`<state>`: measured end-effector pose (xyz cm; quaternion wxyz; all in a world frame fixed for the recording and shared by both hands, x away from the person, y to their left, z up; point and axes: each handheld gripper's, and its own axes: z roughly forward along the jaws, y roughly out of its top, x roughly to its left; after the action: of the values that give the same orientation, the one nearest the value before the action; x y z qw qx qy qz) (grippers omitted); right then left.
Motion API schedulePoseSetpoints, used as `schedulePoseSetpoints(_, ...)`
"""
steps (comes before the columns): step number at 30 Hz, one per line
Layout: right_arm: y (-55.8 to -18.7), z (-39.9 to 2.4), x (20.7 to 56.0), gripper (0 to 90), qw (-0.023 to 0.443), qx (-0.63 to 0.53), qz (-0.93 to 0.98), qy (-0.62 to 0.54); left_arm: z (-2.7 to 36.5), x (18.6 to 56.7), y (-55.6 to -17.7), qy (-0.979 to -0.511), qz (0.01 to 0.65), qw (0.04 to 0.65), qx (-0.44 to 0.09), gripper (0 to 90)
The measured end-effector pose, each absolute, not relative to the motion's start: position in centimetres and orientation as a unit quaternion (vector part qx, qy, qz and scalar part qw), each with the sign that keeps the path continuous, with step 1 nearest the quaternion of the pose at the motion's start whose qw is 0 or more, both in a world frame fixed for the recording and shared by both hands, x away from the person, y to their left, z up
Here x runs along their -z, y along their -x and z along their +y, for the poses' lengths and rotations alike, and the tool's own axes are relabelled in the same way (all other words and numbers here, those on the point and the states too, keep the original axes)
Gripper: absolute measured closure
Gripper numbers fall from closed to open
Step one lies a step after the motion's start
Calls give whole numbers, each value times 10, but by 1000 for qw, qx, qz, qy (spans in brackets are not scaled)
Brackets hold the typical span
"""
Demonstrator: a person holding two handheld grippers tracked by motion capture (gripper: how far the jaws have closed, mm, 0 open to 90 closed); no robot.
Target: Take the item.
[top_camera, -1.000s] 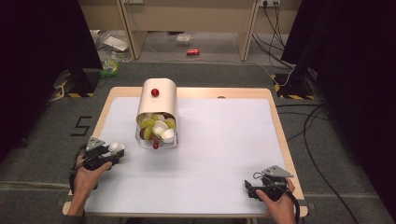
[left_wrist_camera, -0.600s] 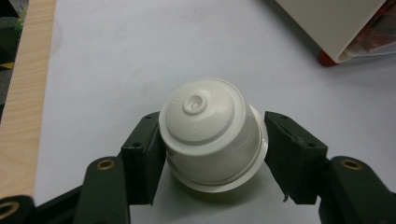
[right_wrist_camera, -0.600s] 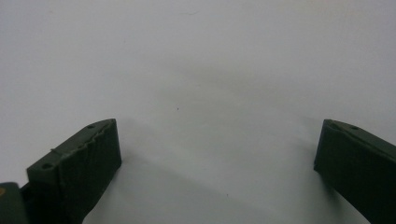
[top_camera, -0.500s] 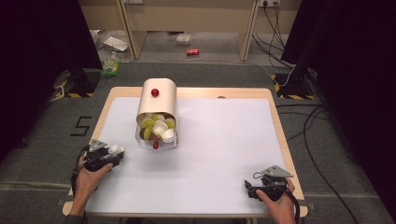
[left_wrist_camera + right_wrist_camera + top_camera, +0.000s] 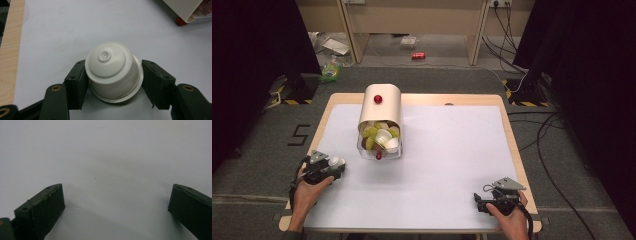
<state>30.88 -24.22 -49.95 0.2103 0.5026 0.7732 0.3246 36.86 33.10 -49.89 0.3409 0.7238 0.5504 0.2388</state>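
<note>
The counter (image 5: 447, 165) is lying under a white sheet, with a wooden edge showing around it, and it is carrying everything the person is working with. Ahead of the left tool (image 5: 332, 167) and a little toward the middle, a beige box-shaped dispenser (image 5: 382, 107) with a red knob (image 5: 378, 99) on top is resting on the counter, its open front facing the person and spilling a heap of green and white capsules (image 5: 381, 137) into a clear tray; a second red knob (image 5: 379, 156) is sitting at the tray's front edge. The left tool is hovering low near the left edge of the counter, and its jaws are clamping a white capsule (image 5: 112, 71) by the sides, dome end pointing away from the tool, rim back toward the hand; in the left gripper view the pads are pressing on both flanks of the cup. The capsule is sitting between those jaws, well apart from the dispenser. Over on the other side, the right tool (image 5: 484, 204) is resting near the front right corner of the counter, and its jaws are standing wide apart with only bare white sheet between them in the right gripper view.
</note>
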Motion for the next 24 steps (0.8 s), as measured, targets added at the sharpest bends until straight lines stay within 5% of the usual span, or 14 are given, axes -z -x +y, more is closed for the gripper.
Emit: schedulePoseSetpoints(24,-309,-242,499,8,209,-325,773,-503,329,477,-359,-711,543,377,-241,234)
